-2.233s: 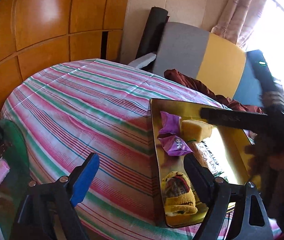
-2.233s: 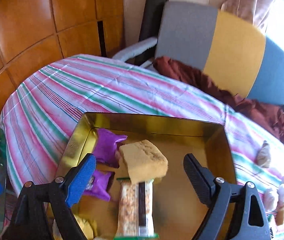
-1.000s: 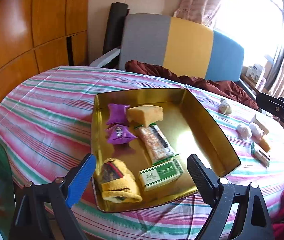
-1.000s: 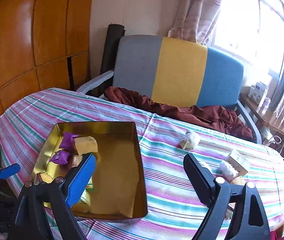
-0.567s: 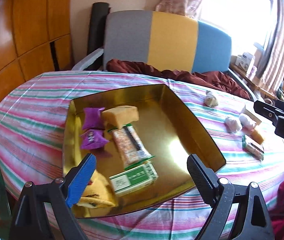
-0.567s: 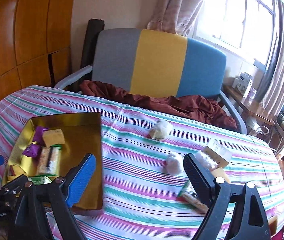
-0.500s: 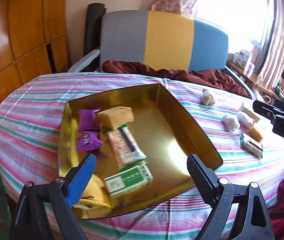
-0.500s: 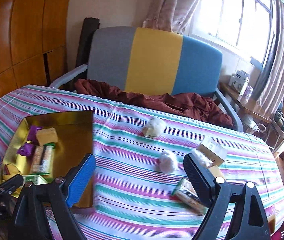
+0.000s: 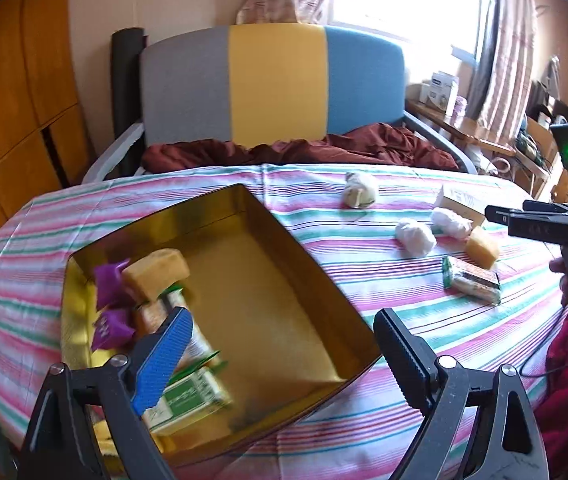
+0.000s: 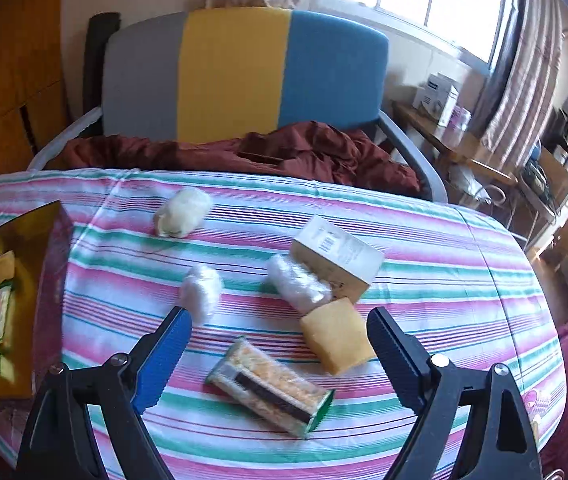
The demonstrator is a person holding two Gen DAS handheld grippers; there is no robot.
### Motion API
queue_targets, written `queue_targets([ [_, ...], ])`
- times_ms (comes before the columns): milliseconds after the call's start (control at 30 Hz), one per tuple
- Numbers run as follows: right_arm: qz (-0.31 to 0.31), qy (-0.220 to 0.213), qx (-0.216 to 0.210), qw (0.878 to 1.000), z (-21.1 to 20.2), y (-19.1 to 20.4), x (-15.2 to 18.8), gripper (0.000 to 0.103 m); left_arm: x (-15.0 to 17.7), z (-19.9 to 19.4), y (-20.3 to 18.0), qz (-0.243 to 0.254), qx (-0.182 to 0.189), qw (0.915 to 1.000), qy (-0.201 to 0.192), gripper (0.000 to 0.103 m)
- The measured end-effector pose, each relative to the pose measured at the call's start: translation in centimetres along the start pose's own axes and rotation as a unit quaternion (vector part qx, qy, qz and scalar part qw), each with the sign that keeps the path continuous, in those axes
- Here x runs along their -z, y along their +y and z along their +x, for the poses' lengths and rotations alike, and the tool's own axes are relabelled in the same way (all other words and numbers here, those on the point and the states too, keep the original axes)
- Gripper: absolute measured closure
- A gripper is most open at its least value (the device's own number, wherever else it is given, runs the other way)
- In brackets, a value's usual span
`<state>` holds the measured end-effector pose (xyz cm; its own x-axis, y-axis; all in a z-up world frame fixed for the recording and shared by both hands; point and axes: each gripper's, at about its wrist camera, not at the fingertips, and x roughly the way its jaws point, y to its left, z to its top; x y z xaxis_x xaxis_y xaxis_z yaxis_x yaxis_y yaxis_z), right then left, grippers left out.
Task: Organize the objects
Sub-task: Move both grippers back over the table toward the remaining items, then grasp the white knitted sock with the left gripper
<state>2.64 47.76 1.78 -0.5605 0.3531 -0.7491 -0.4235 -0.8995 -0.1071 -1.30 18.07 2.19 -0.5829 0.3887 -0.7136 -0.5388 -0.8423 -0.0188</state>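
Fingers of my right gripper (image 10: pixel 278 330) stand spread wide and empty above the striped tablecloth (image 10: pixel 443 280) covering the table. Directly below the gap lies a clear-wrapped cereal bar with green ends (image 10: pixel 270 388), flat on the cloth. Just beyond it, near my right finger, sits a yellow sponge-cake block (image 10: pixel 335 334). Touching that block's far side is a white plastic-wrapped bundle (image 10: pixel 297 282), which leans against a cream cardboard box (image 10: pixel 337 260). To the left, apart from these, lies a second white wrapped ball (image 10: pixel 201 292); farther back, a pale cream wrapped ball (image 10: pixel 182 212).

Fingers of my left gripper (image 9: pixel 284 334) are likewise spread and hold nothing, hanging over the near edge of a gold rectangular metal tin (image 9: pixel 303 264). Inside the tin, along its left side: a green-and-white packet (image 9: pixel 188 396) nearest, a second cereal bar (image 9: pixel 196 344) partly hidden behind my blue finger, two purple sachets (image 9: pixel 110 280), and a yellow cake block (image 9: pixel 156 274) farthest. The tin's right half is bare.

Beyond the table stands a chair with grey, yellow and blue back panels (image 10: pixel 240 68), a maroon cloth (image 10: pixel 284 152) heaped on its seat.
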Motion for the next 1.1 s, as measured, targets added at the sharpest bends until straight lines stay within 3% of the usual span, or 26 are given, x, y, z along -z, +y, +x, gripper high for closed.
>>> queue_targets([
  [133,0.066,0.009,0.0,0.998,2.0,-4.2,1.4,0.012,-1.6,1.7,-1.7,0.009,0.017,0.9998,0.012,0.01],
  [233,0.124,0.044,-0.016,0.991,3.6,-6.6,2.7,0.012,-2.6,3.0,-2.8,0.018,0.024,0.9994,0.019,0.011],
  [300,0.15,0.034,-0.024,0.988,3.4,-7.7,2.4,0.012,-3.4,4.1,-3.8,0.028,0.023,0.9991,0.023,0.013],
  [467,0.184,0.046,-0.03,0.981,3.6,-9.1,2.7,0.012,-4.7,7.5,-6.9,0.042,0.044,0.9967,0.053,0.024],
  [667,0.21,0.051,-0.039,0.975,3.7,-10.3,2.8,0.012,-6.2,11.1,-9.5,0.04,0.067,0.9934,0.085,0.03],
  [900,0.208,0.054,-0.045,0.976,3.5,-10.1,2.7,0.012,-10.4,15.3,-9.8,0.028,0.053,0.9934,0.098,0.038],
  [1100,0.211,0.051,-0.056,0.975,3.4,-10.2,2.7,0.012,-14.2,20.3,-10.2,0.014,0.036,0.9947,0.095,0.03],
])
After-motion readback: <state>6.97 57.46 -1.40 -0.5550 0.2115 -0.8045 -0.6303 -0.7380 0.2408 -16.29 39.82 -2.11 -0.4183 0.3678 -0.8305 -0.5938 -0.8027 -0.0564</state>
